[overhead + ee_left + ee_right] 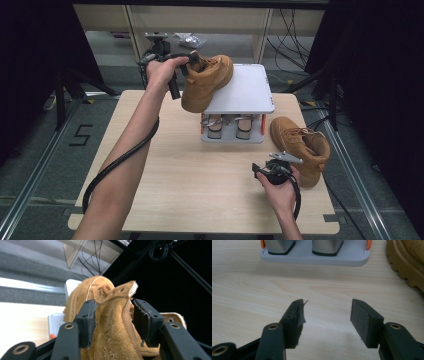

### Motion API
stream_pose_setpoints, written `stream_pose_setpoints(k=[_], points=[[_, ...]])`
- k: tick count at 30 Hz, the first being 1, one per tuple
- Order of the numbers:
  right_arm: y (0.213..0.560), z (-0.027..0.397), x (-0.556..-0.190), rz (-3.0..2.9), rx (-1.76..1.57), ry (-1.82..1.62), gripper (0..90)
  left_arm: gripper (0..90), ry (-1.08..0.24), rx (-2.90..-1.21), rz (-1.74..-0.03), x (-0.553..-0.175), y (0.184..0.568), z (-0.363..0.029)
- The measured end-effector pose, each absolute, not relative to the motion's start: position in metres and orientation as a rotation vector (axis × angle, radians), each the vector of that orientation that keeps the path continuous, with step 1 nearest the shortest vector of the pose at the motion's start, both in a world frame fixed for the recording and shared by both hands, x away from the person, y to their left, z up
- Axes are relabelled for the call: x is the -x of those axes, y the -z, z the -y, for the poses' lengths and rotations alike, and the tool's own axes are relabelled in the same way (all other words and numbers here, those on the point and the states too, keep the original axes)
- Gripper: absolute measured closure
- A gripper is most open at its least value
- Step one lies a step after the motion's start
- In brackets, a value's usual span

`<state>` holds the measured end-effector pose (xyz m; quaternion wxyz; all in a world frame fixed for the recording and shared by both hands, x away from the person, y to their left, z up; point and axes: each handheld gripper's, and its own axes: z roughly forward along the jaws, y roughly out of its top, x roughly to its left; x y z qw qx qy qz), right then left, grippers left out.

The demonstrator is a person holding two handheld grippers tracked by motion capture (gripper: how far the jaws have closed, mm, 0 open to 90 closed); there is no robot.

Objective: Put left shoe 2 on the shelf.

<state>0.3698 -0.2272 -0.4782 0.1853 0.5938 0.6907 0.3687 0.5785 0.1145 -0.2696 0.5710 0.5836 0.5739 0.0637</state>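
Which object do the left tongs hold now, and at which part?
Nothing firmly: the left tongs stand open around the boot collar; the right pad is clear of it.

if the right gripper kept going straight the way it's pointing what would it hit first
Probably the grey two-tier rack straight ahead, at its lower shelf. The right gripper stands open over bare tabletop, and the tan boot lies off to the side. Depth is hard to judge.
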Motion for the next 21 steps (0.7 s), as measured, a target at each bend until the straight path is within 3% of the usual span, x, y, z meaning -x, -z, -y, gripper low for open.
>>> stream_pose_setpoints(k=[6, 14, 21], points=[[0.480, 0.227, -0.371, -1.940, -1.648, -1.039, 45.2, 49.4, -0.179, -1.360, -1.324, -0.569, 0.262, -0.125], [0.476, 0.225, -0.369, -1.936, -1.688, -1.038, 45.3, 59.2, -0.208, -1.339, -1.244, -0.540, 0.262, -0.153], [0.472, 0.222, -0.369, -1.943, -1.644, -1.079, 49.1, 84.2, -0.203, -1.403, -1.168, -0.513, 0.286, -0.171]])
